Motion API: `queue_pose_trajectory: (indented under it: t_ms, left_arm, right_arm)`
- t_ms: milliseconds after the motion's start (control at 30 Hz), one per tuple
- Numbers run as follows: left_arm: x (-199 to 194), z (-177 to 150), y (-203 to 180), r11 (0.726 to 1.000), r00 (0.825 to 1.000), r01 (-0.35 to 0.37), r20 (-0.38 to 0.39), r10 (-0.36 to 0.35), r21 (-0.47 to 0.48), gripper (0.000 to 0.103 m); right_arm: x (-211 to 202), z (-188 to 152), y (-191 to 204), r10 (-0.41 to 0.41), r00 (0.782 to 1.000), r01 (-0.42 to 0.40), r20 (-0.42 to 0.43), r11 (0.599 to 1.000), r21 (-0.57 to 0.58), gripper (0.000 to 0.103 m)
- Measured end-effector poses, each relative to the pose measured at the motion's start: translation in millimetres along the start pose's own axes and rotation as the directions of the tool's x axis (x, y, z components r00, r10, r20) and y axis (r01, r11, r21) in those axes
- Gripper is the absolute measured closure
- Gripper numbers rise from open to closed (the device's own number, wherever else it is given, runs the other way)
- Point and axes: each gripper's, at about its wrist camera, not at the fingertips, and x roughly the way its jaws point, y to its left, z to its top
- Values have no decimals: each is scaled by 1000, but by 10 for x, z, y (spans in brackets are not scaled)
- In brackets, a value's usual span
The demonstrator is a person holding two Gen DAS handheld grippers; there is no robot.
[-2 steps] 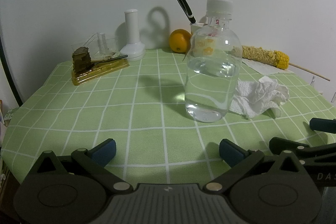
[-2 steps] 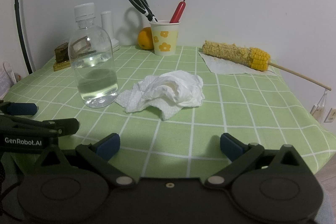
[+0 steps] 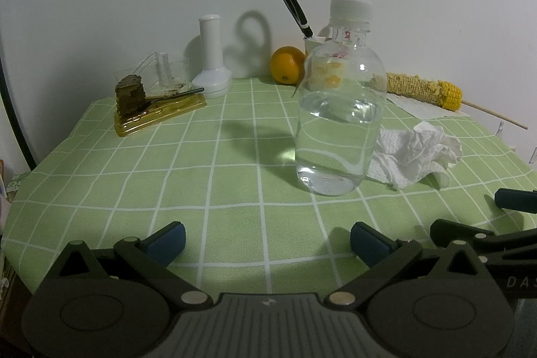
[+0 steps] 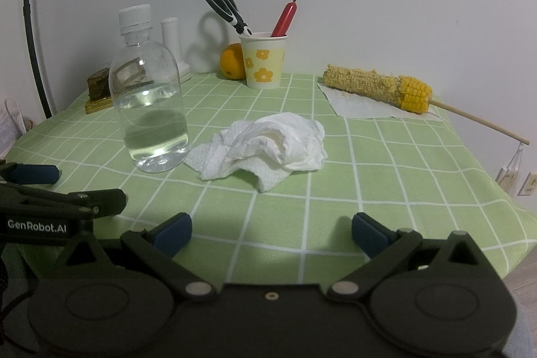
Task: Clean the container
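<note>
A clear plastic bottle [image 3: 339, 113] with a white cap stands upright on the green checked tablecloth, about half full of clear liquid; it also shows in the right wrist view [image 4: 149, 103]. A crumpled white paper towel [image 3: 416, 153] lies just right of it, also seen in the right wrist view [image 4: 268, 146]. My left gripper [image 3: 266, 240] is open and empty, near the table's front edge, short of the bottle. My right gripper [image 4: 271, 232] is open and empty, in front of the towel.
At the back stand a flowered paper cup [image 4: 264, 61] with scissors and a red pen, an orange [image 3: 288, 65], a white upright object [image 3: 212, 56] and a gold tray with cake [image 3: 157, 111]. A half-eaten corn cob [image 4: 376, 88] on a stick lies back right.
</note>
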Motion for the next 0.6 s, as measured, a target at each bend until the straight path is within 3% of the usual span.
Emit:
queue_pose_trajectory:
  t_ms: [600]
  left_arm:
    - [6,-10,4,1000,1000,-1,0,1,0,0]
  right_arm:
    - [2,6,4,0,1000,0,0,1000,0,0]
